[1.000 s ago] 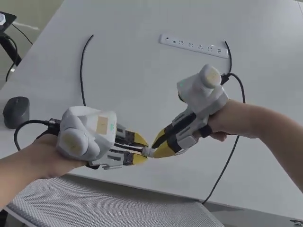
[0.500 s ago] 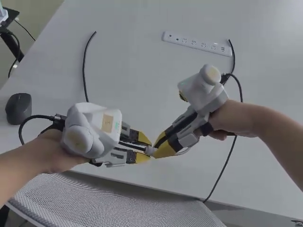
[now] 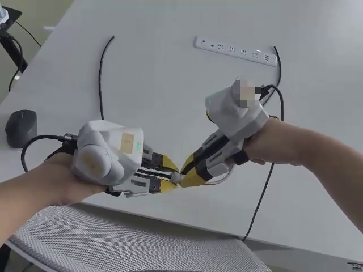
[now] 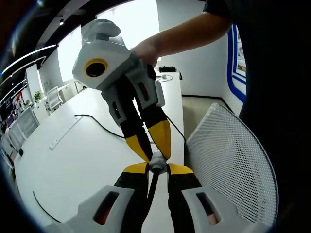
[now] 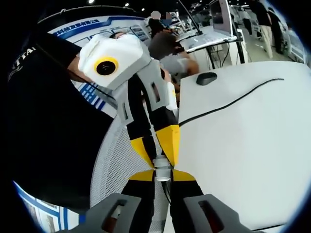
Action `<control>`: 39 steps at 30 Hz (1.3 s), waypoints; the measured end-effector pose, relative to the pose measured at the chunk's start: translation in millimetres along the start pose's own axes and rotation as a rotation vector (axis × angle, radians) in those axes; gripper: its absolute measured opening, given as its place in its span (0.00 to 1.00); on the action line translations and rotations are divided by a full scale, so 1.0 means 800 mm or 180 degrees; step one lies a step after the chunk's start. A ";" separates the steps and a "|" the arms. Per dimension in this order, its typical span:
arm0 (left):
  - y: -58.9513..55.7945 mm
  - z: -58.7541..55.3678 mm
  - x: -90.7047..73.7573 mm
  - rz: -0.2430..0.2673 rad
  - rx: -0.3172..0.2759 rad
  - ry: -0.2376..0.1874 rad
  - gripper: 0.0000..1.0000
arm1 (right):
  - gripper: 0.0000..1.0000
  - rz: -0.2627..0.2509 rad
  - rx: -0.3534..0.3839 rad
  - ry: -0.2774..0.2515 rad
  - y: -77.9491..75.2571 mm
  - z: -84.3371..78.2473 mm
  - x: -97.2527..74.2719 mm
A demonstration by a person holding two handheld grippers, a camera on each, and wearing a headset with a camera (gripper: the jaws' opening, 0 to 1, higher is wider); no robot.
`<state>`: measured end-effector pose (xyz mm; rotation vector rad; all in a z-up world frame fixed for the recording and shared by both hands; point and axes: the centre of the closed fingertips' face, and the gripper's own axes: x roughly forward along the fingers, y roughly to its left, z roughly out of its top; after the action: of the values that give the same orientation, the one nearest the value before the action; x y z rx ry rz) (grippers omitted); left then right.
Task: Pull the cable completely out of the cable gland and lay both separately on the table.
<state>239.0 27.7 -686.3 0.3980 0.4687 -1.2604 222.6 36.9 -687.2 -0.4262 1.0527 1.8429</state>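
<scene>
Over the near table edge: left gripper [image 3: 173,178] and right gripper [image 3: 184,174] meet tip to tip in the air, above the strip between table [image 3: 170,85] and chair [image 3: 125,243].
Gland [image 3: 178,179]: small grey-white piece, caught between the two sets of yellow tips and clear of the table top.
Left jaws: clenched on one end of the gland, a yellow tip on either side of it in the left gripper view.
Right jaws: clenched on the opposite end, with the gland standing just above their tips in the right gripper view.
Cable [image 4: 152,187]: black and seated in the gland. In the left gripper view it runs from the gland back between the left jaws. How far it passes through cannot be told.
Hands: one wrapped round each gripper body.
Table: white. A power strip [image 3: 235,52] lies at the far side, a black lead [image 3: 101,79] curves at the left, and a mouse [image 3: 20,126] sits near the left edge. All are well apart from the grippers.
Chair: white mesh, below the grippers.
</scene>
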 end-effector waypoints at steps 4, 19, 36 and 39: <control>0.002 -0.002 0.000 0.0017 -0.0370 -0.0112 0.14 | 0.04 -0.0315 -0.0233 0.0112 -0.007 -0.001 0.000; 0.018 0.000 -0.010 0.0078 -0.1071 -0.0275 0.15 | 0.06 -0.1713 -0.1497 0.0154 -0.023 0.012 -0.004; 0.005 0.003 -0.001 0.0042 -0.0863 -0.0125 0.15 | 0.11 -0.1553 -0.1005 -0.0084 -0.018 -0.002 -0.008; 0.003 0.004 -0.003 0.0088 -0.0640 -0.0092 0.15 | 0.21 -0.1439 -0.0779 -0.0123 -0.019 -0.007 -0.014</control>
<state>241.6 28.3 -682.1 0.2156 0.5580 -1.1782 240.6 29.0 -690.5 -0.7081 0.6384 1.5644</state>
